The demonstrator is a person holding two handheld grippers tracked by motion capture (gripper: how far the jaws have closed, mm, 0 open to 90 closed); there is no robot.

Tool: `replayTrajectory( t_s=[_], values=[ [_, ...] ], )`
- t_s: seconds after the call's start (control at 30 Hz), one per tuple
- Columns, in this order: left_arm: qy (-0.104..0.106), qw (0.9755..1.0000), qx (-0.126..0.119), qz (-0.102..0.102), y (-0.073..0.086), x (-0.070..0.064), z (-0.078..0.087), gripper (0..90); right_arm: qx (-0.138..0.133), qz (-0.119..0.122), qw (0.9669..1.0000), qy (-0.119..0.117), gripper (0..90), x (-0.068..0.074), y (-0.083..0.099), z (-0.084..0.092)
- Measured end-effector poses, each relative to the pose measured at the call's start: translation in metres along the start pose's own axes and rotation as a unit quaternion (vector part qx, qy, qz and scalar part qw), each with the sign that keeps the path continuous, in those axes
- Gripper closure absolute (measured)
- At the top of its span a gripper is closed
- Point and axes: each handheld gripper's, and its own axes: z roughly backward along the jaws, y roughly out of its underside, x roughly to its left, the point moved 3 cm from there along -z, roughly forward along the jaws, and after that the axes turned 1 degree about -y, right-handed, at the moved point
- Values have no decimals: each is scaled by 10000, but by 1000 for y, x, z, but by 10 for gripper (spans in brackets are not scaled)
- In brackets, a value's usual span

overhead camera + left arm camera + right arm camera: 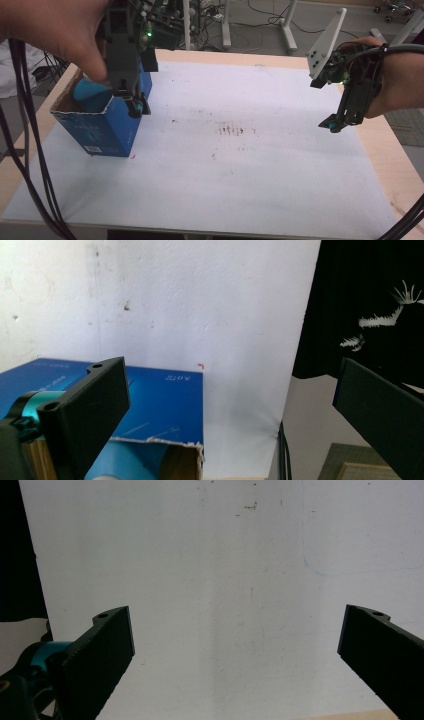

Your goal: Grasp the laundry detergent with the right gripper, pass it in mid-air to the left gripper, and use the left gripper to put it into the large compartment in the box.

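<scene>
Blue cardboard box [107,127], open at its torn top edge, stands upright on the white sheet [250,180] near the bench's 9 o'clock side, with a light-blue rounded object [90,94] sitting inside its mouth. Left gripper [136,106] hangs over the box's top rim at the corner facing 3 o'clock, its fingers pointing down; the left gripper view shows the same box [160,400] below with its ragged brown edge, and the fingers [95,410] spread wide with nothing pressed between them. A hand [55,30] holds this gripper from above at 11 o'clock in the high view. Faint dark smudges [232,131] mark the sheet near the bench's middle. Right gripper [334,125] hovers well apart from the box, over the sheet's 3 o'clock edge, carried by the other hand [395,82] and topped by a grey three-cornered plate [327,42]. Its fingers [100,655] stand released, bare sheet between them. Pale wooden bench [400,165] shows past the sheet's edge.
</scene>
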Motion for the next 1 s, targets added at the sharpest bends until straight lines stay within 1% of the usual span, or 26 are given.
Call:
replayTrajectory(
  t_s=[0.07,0.13,0.23,0.27,0.33,0.43,0.53,0.7,0.73,0.87,0.93,1.0],
  values=[
    [-33,10000,27,-4,0,0,-3,17,29,1,10000,6,9,-3,0,-2],
    [-88,9999,66,-32,-1,1,-5,17,15,-12,10000,-3,9,-5,0,-3],
    [-122,9999,98,-18,-2,3,-6,16,-26,-63,10000,-37,9,-9,1,-3],
    [-161,9998,95,-13,-3,6,-7,16,-44,-85,9999,-46,9,-10,2,-3],
    [-176,9998,78,31,-5,8,-8,17,-42,-106,9999,-66,9,-11,3,-2],
    [-193,9997,134,5,-7,8,-9,17,-59,-134,9999,-64,9,-13,5,1],
    [-188,9997,121,-21,-8,7,-8,17,-91,-153,9998,-102,9,-17,7,3],
    [-202,9997,128,-45,-11,5,-5,17,-64,-161,9998,-81,9,-19,8,7],
    [-204,9997,112,-55,-11,4,-4,17,-64,-113,9999,-33,9,-21,7,14],
    [-211,9997,109,-93,-11,4,-3,17,-74,-118,9999,71,9,-21,5,23],
    [-222,9997,115,-87,-10,4,-3,17,-97,-132,9998,65,9,-20,3,24],
    [-226,9996,110,-91,-10,5,-3,17,-47,-128,9999,63,9,-18,3,23]
  ],
)
